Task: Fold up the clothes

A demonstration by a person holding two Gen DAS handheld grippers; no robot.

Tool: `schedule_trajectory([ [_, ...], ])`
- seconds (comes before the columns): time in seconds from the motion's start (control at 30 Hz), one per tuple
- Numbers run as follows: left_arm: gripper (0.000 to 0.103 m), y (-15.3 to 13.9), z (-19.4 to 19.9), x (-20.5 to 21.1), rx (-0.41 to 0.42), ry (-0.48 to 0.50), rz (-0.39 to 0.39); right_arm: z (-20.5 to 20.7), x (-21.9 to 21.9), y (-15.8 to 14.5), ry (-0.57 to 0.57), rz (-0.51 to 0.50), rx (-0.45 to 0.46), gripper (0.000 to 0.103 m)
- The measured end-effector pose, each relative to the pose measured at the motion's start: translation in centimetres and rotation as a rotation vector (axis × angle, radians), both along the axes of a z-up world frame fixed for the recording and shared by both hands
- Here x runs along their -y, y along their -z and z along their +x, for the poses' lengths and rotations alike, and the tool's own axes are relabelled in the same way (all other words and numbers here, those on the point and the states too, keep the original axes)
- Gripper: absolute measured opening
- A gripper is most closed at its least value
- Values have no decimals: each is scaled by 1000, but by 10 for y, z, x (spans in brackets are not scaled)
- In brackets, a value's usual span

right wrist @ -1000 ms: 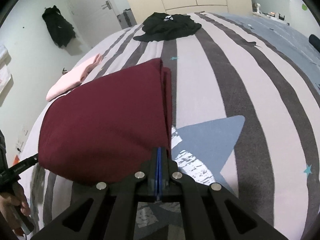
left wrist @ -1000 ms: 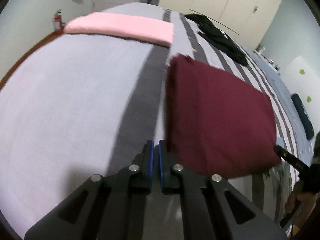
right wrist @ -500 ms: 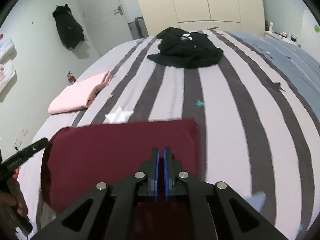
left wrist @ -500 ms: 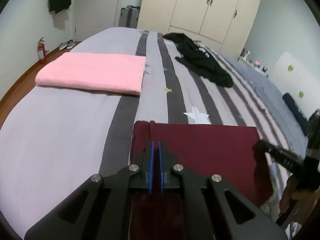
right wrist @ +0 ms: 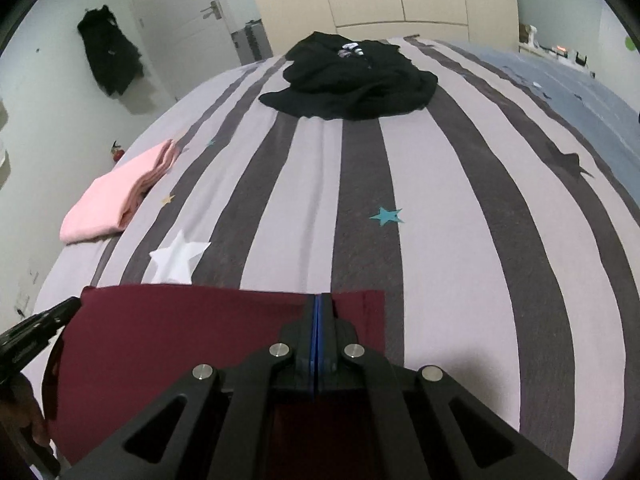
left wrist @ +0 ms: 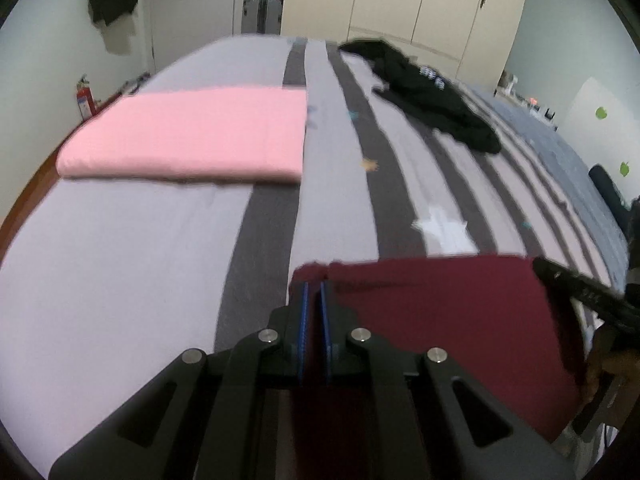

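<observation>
Both grippers – left gripper (left wrist: 313,292), right gripper (right wrist: 317,308) – pinch the half-folded maroon garment (right wrist: 192,320); pink garment (left wrist: 188,132) lies folded ahead-left, black garment (right wrist: 352,76) beyond unfolded.

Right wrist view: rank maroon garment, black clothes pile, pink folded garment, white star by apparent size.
1. maroon garment, though it lies nearest the camera, so this is apparent size only
2. black clothes pile
3. pink folded garment
4. white star

Striped bed (right wrist: 460,240) ahead bare; pink folded garment (left wrist: 192,136) left, black clothes heap (right wrist: 352,80) far.
</observation>
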State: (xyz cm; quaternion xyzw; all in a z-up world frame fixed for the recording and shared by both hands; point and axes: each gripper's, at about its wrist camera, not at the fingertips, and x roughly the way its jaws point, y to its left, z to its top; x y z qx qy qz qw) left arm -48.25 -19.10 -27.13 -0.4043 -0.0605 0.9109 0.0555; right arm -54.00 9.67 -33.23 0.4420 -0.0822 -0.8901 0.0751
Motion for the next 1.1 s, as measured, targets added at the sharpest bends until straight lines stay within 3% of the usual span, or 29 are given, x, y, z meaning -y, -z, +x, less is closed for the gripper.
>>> schedule_trajectory([
  [0.1, 5, -12, 3, -10, -35, 59, 0, 7, 5, -15, -20, 17, -42, 3],
  [0.2, 5, 2, -6, -17, 27, 65, -30, 17, 15, -26, -73, -2, -62, 4],
  [0.3, 5, 22, -20, -8, 69, 26, -30, 20, 24, -19, -102, 11, -35, 4],
  [0.6, 4, 34, -45, -5, 90, 31, -42, -7, 6, 4, -26, 1, -1, 0],
  [0.73, 4, 31, -49, -2, 94, 12, -25, -12, 3, 4, -17, -4, -1, 0],
  [0.93, 4, 20, -49, 29, 72, -102, 30, -28, -19, -3, 66, -26, 5, 4],
  [1.1, 4, 0, -25, 31, 40, -82, 38, -10, -30, -26, 73, -15, -42, 4],
])
